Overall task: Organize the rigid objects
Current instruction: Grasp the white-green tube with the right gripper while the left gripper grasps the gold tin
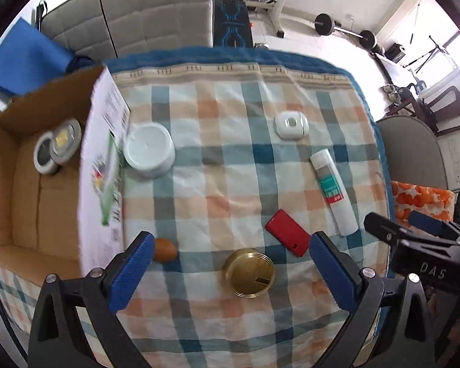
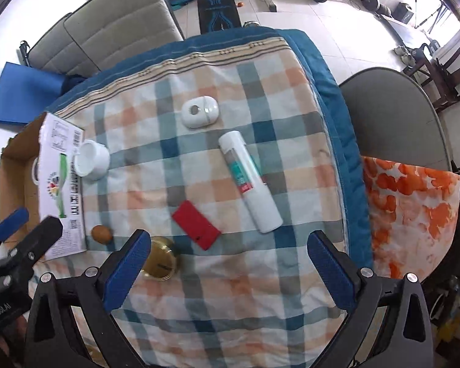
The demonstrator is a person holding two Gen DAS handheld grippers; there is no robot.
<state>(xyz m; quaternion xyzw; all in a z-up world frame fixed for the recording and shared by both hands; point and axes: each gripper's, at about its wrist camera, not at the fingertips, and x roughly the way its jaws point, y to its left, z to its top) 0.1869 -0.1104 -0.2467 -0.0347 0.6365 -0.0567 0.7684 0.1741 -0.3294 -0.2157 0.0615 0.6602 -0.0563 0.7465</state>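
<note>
The left gripper (image 1: 231, 247) is held wide and empty above the checked cloth (image 1: 217, 184). The brass tin (image 1: 249, 272) lies just beyond, centred between the pads (the likeliest pick). The right gripper (image 2: 228, 245), equally wide, is offset rightward. The cardboard box (image 1: 24, 202) stands far left.

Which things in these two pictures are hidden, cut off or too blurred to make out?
- Gold tin: right wrist view, partly behind the right gripper's left finger.
- Box contents: right wrist view shows only a sliver past the box wall; the left view shows two round tins.
- Print on the box flap: blurred, unreadable in both views.
- Tube label: too small to read.
</note>
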